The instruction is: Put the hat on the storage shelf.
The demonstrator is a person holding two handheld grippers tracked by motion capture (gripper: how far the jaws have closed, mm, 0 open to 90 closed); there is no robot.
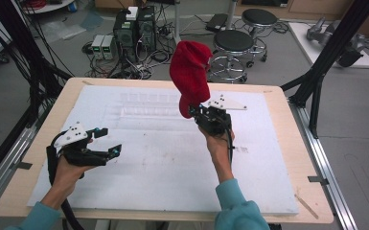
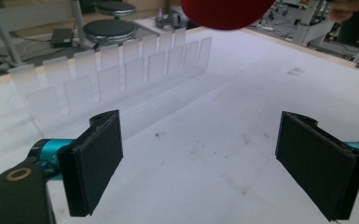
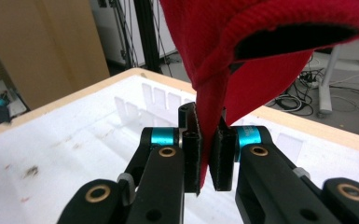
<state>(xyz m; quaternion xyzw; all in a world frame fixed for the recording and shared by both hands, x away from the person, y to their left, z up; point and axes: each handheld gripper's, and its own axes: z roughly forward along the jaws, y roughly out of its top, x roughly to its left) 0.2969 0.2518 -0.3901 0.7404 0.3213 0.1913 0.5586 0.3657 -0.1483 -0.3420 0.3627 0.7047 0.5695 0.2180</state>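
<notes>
Open worktop, one rack at the far side, one red cloth held overhead.

The white worktop (image 1: pixel 163 163) lies bare across its near and middle stretch, so a gripper can pass freely there. A clear slotted rack (image 2: pixel 116 74) stands upright along the far part and blocks low passes. The red knitted cloth (image 1: pixel 190 72), clamped in the right gripper (image 1: pixel 202 112), hangs raised above the far middle, beside the rack.

We see a plain red knit hat (image 1: pixel 190 72), a white mat (image 1: pixel 163 158) flecked with dark smudges on the pale wood tabletop (image 1: pixel 287 143), teal sleeves (image 1: pixel 239 211), and a frosted clear rack (image 2: pixel 112 74).
</notes>
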